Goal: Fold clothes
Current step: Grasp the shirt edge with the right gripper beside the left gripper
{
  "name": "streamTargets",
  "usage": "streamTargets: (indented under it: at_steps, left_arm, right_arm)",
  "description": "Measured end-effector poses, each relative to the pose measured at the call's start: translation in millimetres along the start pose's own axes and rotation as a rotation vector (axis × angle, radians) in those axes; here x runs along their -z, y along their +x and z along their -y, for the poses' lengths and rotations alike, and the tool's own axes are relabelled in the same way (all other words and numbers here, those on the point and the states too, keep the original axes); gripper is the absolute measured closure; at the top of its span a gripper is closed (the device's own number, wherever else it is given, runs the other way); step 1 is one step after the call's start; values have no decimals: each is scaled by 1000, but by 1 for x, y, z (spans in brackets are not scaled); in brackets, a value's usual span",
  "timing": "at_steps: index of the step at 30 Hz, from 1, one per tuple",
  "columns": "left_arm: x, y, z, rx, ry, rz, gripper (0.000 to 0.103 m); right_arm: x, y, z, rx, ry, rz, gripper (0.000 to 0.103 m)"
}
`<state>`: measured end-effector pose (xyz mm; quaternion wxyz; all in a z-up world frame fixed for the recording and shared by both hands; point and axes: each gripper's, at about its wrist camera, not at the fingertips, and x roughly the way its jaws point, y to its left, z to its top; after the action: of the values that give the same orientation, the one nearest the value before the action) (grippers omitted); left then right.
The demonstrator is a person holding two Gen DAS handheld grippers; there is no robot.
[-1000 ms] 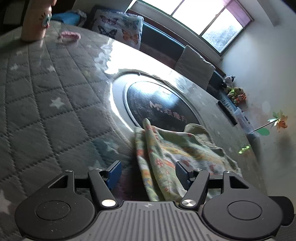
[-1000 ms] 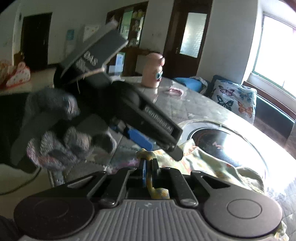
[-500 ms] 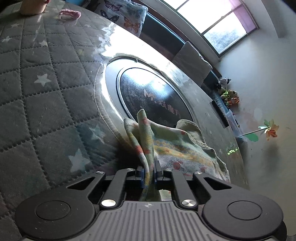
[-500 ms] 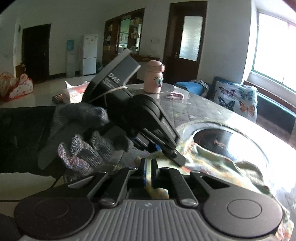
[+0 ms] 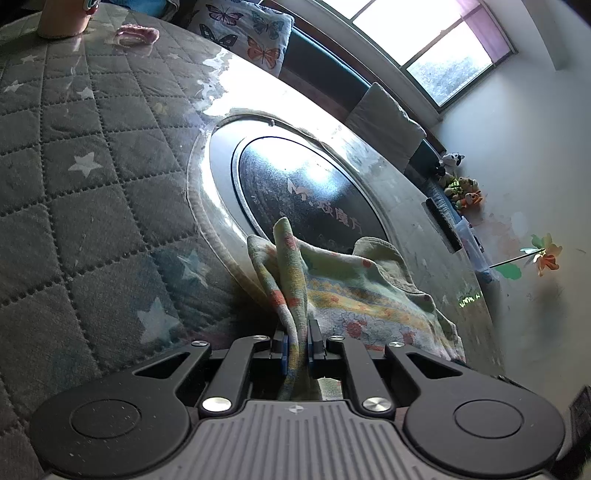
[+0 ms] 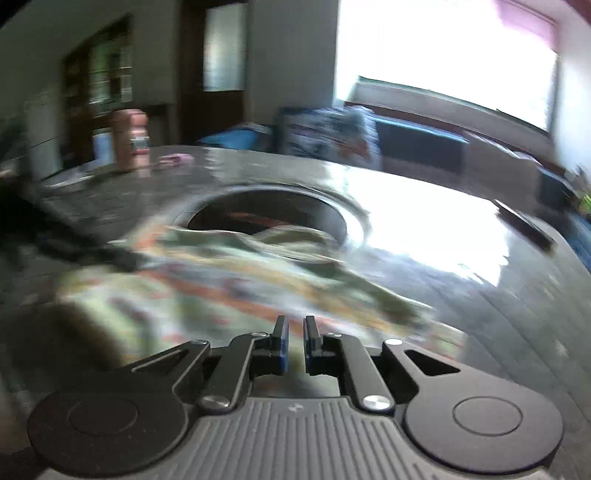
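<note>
A pale garment (image 5: 362,295) with a coloured print lies crumpled on the round table, half over the dark glass turntable (image 5: 295,184). My left gripper (image 5: 295,343) is shut on a raised fold of its near edge, and the fabric runs up between the pads. The right wrist view is blurred by motion. There the garment (image 6: 221,288) stretches from the left to my right gripper (image 6: 294,332). Its jaws stand a narrow gap apart and are opening slightly, and cloth seems to fill the gap.
A grey quilted cover with stars (image 5: 92,206) spreads over the table's left part. A pink bottle (image 5: 62,22) and a small pink item (image 5: 136,33) stand at the far edge. A dark bar-shaped object (image 5: 443,225) lies at the right rim. Cushions line the bench under the window.
The left gripper went from open beside the fold to shut on it and stays there. The right gripper has swung to the right, away from the gloved hand and the left gripper, which are gone from its view.
</note>
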<state>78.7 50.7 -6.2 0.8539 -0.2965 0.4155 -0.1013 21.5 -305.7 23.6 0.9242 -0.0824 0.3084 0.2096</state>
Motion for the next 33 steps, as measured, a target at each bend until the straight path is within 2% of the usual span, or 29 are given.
streamTargets:
  at_steps: [8,10,15,22,24,26,28,33]
  left_arm:
    - [0,1,3,-14,16,1,93]
    - [1,1,3,-17,19,2,93]
    - [1,2,5,-25,30,4,93]
    - [1,2,7,-31,37,5,93]
    - [1,1,7,-32,39,7,93]
    - [1,1,8,-33,42,9,93]
    - [1,0,10,-37,49,13,93]
    - [-5,-7,25,-40,95,36,94]
  right_arm:
    - [13,13,45,95,98,-18,95]
    - [12,12,48,133,107,-6,74]
    - [16,11,70,168,230,2,57]
    - [20,11,85,128,354,4,56]
    - [20,12,83,126,362,7,56]
    - [19,13,77,126,349,3,66]
    - [18,13,71,126,333,1,88]
    - [16,5,69,113,351,34,94]
